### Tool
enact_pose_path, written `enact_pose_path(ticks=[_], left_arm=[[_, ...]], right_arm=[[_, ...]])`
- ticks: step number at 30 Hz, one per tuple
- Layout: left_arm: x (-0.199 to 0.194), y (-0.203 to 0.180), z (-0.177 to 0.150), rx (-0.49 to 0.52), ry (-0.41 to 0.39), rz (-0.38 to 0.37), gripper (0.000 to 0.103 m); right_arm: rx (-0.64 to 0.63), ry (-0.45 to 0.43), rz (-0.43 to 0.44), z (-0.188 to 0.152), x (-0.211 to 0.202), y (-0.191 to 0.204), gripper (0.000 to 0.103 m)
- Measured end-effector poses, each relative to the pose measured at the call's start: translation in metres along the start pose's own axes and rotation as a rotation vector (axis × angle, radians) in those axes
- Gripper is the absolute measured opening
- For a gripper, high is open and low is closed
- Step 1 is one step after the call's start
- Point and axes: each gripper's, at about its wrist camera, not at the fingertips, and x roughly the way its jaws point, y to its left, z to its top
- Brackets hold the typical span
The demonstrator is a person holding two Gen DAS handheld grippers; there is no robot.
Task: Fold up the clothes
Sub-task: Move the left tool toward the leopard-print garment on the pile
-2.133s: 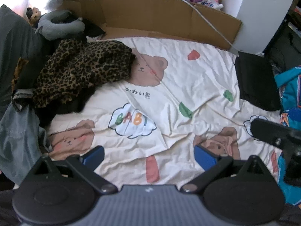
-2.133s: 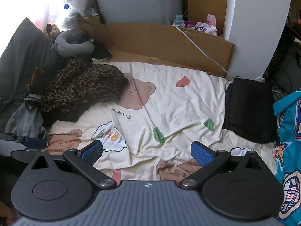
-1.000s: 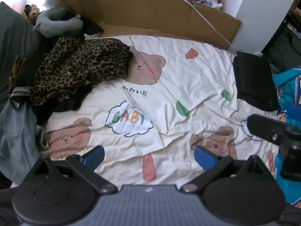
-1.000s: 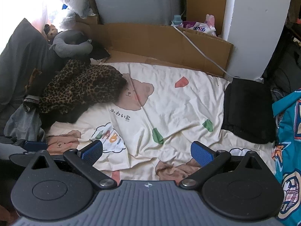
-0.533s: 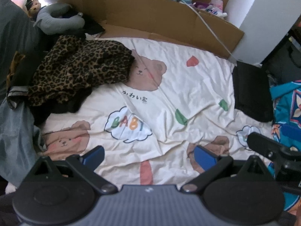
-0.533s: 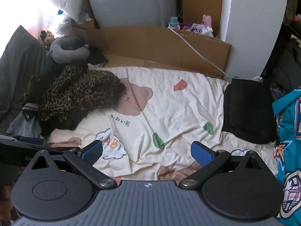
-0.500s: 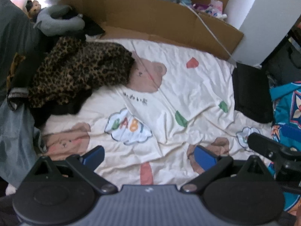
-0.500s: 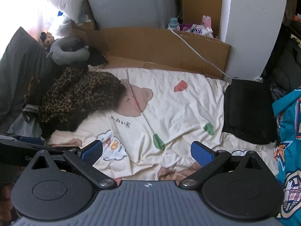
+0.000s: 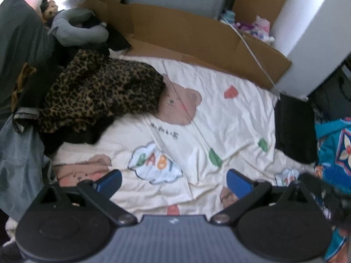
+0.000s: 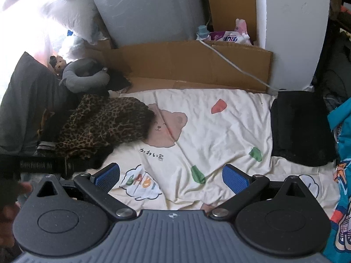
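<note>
The leopard-print clothes point(image 9: 98, 92) lie in a messy heap on my bed. I will use the brown bear point(image 9: 179, 105) printed on the cream bed sheet point(image 9: 230, 120) as my marker. The heap sits just left of that bear and covers its left edge. Black clothes point(image 9: 83, 135) poke out from under the heap, and blue jeans point(image 9: 19, 160) hang farther left of it. A folded black cloth point(image 9: 294, 129) lies flat, well to the right of the bear, at the sheet's edge. A bright blue printed cloth point(image 9: 333, 149) is even farther right.

My left gripper point(image 9: 173, 180) floats over the sheet below the bear. Its two blue pads are spread wide and hold nothing. My right gripper point(image 10: 171, 176) floats there too, spread wide and empty.

Behind the bear stands a brown cardboard sheet point(image 10: 186, 63) with a white cable point(image 10: 232, 63) across it. A grey neck pillow point(image 10: 85, 79) rests up and left of the bear, behind the heap.
</note>
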Motion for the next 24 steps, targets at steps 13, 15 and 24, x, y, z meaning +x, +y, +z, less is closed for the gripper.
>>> enact_pose_path(ticks=[13, 15, 24], left_arm=[[-0.040, 0.018, 0.056, -0.008, -0.100, -0.024, 0.102], [-0.039, 0.024, 0.064, 0.012, -0.106, 0.003, 0.102], [-0.024, 0.067, 0.095, -0.005, -0.078, 0.012, 0.102]], right_arm=[[-0.016, -0.057, 0.006, 0.042, -0.016, 0.030, 0.103], [-0.010, -0.048, 0.006, 0.048, -0.014, 0.030, 0.103], [-0.049, -0.040, 0.037, 0.082, -0.004, 0.042, 0.103]])
